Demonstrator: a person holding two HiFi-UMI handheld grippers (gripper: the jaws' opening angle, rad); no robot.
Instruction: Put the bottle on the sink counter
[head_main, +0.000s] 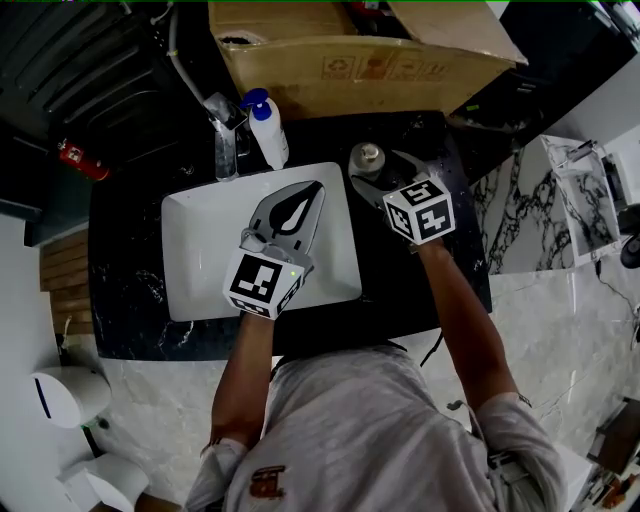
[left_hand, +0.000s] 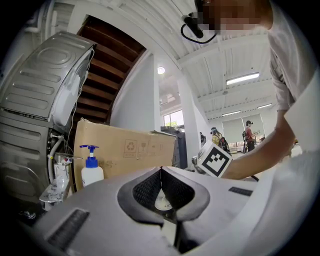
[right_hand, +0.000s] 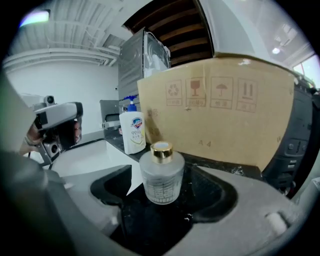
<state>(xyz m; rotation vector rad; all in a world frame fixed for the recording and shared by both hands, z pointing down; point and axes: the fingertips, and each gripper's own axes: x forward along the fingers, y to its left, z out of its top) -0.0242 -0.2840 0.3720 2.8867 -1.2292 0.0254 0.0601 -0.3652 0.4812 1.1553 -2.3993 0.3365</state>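
A small frosted glass bottle (head_main: 367, 158) with a gold cap (right_hand: 161, 148) stands upright on the black sink counter (head_main: 130, 250), just right of the white basin (head_main: 200, 250). My right gripper (head_main: 378, 170) is open, its jaws wide on either side of the bottle (right_hand: 161, 175) with gaps showing between pads and glass. My left gripper (head_main: 312, 192) hovers over the basin, shut with nothing in it; its jaw tips meet in the left gripper view (left_hand: 161, 171).
A white soap pump bottle (head_main: 268, 128) with a blue head stands by the faucet (head_main: 225, 125) behind the basin. A large cardboard box (head_main: 350, 50) lines the counter's back edge, close behind the glass bottle. A marble surface (head_main: 540, 230) lies to the right.
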